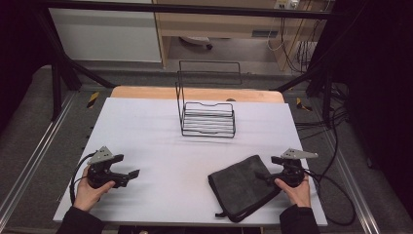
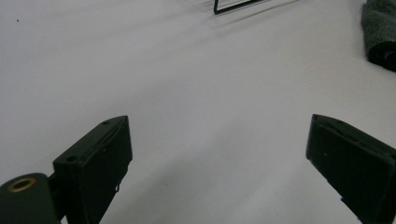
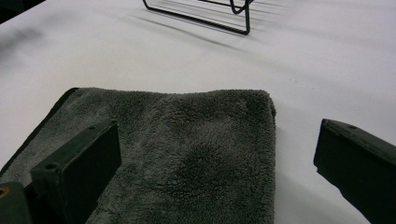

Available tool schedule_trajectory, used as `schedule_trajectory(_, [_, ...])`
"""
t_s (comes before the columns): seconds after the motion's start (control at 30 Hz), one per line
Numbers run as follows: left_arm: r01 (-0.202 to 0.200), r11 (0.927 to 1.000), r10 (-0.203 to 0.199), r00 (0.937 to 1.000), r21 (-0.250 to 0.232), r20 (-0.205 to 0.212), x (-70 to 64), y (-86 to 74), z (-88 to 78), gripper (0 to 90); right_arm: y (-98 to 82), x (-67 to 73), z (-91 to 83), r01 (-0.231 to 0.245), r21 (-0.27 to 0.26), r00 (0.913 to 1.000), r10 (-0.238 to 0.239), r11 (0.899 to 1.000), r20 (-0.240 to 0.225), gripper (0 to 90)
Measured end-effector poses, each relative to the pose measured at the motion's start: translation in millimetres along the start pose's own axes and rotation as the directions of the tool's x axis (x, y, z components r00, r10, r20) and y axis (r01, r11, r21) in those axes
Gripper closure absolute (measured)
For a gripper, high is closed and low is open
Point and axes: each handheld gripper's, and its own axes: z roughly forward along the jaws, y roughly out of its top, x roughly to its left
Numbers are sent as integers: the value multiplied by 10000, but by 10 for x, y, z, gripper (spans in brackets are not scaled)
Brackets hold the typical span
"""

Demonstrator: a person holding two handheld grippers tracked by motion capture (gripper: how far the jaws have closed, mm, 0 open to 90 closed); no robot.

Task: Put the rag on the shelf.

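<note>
A folded dark grey towel point(image 1: 241, 187) lies flat at the front right of the white table point(image 1: 156, 141). My right gripper point(image 1: 263, 176) sits at the towel's right edge, pointing left, jaws wide open. In the right gripper view my right gripper point(image 3: 218, 127) straddles the edge of the towel point(image 3: 196, 154): one jaw is over the cloth, the other over bare table, and neither presses on it. My left gripper point(image 1: 130, 176) rests at the front left, open, with nothing in it. In the left gripper view my left gripper point(image 2: 219, 123) frames bare table, and the towel point(image 2: 380, 28) is far off.
A black wire rack point(image 1: 207, 117) with a tall back frame stands at the middle rear of the table; its base rods point(image 3: 201, 14) lie beyond the towel. Cables trail off the table's right side point(image 1: 336, 195). A wooden strip point(image 1: 195, 93) runs along the far edge.
</note>
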Motion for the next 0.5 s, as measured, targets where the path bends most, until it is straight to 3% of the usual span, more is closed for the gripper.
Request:
schedule_trajectory(0.2, [-27, 10000, 27, 10000, 29, -40, -10, 2, 6, 74, 21, 20, -1, -84, 22, 10000, 84, 10000, 52, 16])
schedule_trajectory(0.5, [-98, 10000, 98, 9999, 12, -133, -12, 0, 3, 79, 75, 135, 80, 149, 312, 9999, -150, 9994, 14, 18])
